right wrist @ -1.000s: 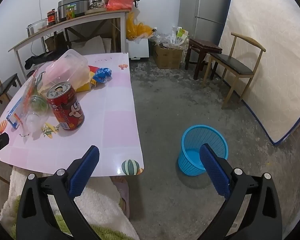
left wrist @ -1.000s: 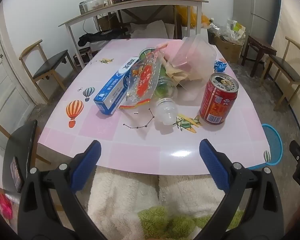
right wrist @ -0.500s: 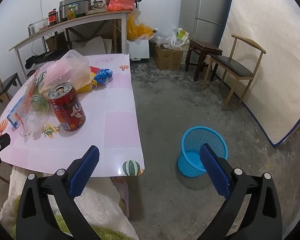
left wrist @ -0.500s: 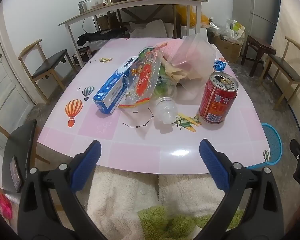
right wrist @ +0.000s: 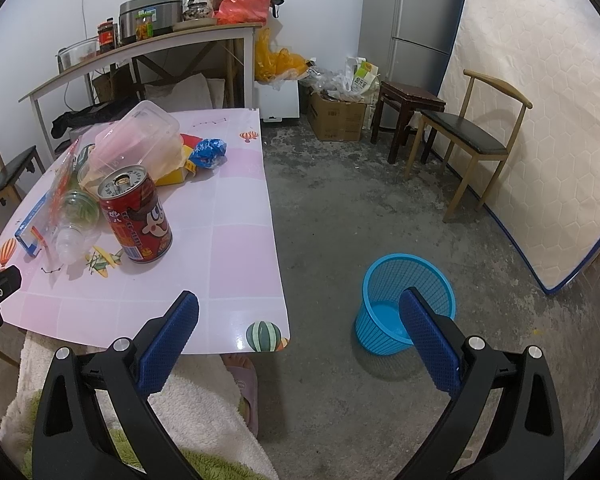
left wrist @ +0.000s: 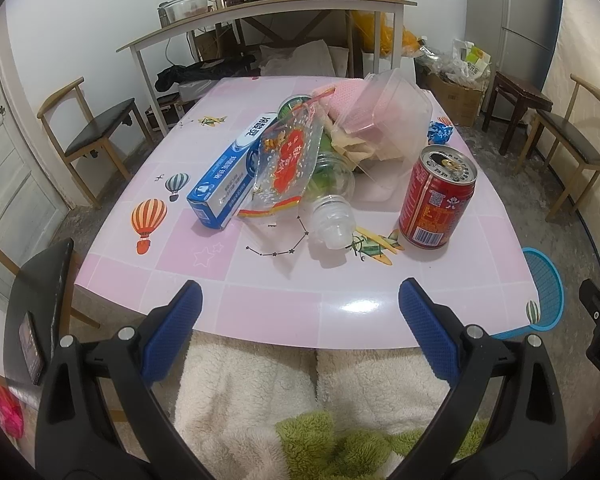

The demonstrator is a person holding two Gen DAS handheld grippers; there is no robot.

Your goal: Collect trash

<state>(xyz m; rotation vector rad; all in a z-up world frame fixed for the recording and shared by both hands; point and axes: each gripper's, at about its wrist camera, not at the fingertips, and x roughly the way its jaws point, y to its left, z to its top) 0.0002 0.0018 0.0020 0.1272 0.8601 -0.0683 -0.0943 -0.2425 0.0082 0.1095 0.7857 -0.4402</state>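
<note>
Trash [left wrist: 340,148] is sitting piled on the pink table [left wrist: 260,304] — I'm holding both grippers [left wrist: 300,316] [right wrist: 300,316] spread wide, gripping nothing.

Glossy pink desk [left wrist: 284,300] is reflecting lamp glare near its front edge; printed metal can [left wrist: 436,196], clear plastic bottle [left wrist: 332,216] and glossy cardboard box [left wrist: 232,174] are resting there. Rough concrete floor [right wrist: 380,208] is carrying a blue plastic mesh basket [right wrist: 406,300].

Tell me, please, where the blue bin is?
The blue bin stands on the floor right of the table, seen behind the right gripper's fingers.
</note>
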